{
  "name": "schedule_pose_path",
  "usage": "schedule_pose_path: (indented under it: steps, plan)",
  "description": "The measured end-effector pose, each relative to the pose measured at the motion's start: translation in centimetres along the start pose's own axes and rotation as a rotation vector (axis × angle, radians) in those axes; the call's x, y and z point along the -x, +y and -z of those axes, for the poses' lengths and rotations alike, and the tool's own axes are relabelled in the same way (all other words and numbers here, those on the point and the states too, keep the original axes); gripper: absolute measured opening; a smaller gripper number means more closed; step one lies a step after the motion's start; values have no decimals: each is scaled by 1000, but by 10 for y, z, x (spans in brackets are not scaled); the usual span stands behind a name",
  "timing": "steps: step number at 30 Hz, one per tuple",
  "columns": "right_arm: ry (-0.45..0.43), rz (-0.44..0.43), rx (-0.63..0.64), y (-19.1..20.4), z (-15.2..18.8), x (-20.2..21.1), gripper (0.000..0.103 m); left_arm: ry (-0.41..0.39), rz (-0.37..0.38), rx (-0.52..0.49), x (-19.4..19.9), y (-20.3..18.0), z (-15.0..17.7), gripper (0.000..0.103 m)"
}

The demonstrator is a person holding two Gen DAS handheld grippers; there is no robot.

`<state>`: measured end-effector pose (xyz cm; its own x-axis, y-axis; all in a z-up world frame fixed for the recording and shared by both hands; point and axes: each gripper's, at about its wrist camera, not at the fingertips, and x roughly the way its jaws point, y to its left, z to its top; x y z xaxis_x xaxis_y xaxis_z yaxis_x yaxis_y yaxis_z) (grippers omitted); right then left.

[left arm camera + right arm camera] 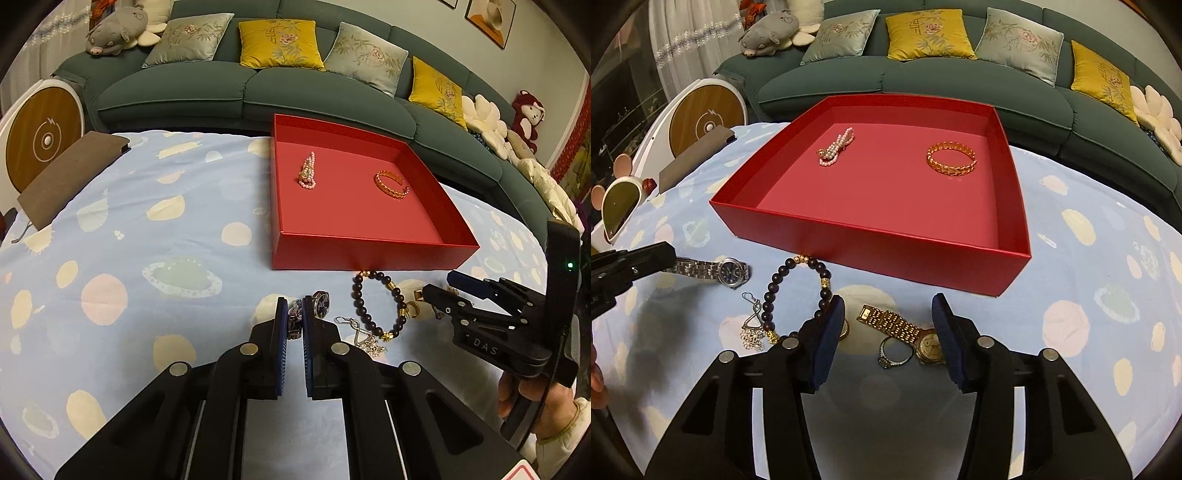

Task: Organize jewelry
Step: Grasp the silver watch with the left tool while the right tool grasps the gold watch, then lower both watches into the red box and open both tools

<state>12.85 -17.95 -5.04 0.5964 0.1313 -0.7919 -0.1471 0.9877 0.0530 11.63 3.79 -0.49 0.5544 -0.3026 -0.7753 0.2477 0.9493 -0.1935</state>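
Note:
My left gripper (294,310) is shut on the band of a silver watch (321,302), whose dark face (733,272) juts out past the fingers, low over the blue cloth. My right gripper (888,310) stands open over a gold watch (894,323) and a stone ring (895,356), its pads clear of both. A dark bead bracelet (768,291) and a silver pendant (753,328) lie between the two grippers. Behind them the red box (868,243) holds a pearl bracelet (836,147) and a gold bangle (952,158).
A green sofa (177,96) with cushions runs behind the table. A brown notebook (70,177) lies at the far left edge, next to a white round device (44,140). A small mirror (620,201) stands at the left. A person's hand (535,398) holds the right gripper.

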Motion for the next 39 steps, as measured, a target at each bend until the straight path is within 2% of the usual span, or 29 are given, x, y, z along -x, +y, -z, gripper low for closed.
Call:
schedule_pose_path:
  steps: [7,9,11,17,30,39]
  plan:
    - [35,-17,48,-3,3,-12,46,-13,17,15,10,12,-4,5]
    - [45,-20,51,-5,4,-11,39,-15,23,14,11,13,-4,5]
    - [52,-36,43,-7,5,-10,27,-16,26,13,13,13,-4,5]
    - [59,-31,49,-7,10,-2,11,-24,35,12,18,12,-5,5]
    - [-77,-23,-27,-14,-3,57,11,-61,60,-3,36,-7,-13,5]
    - [-136,-14,-72,-18,-11,84,11,-95,78,-6,50,-20,-25,5]
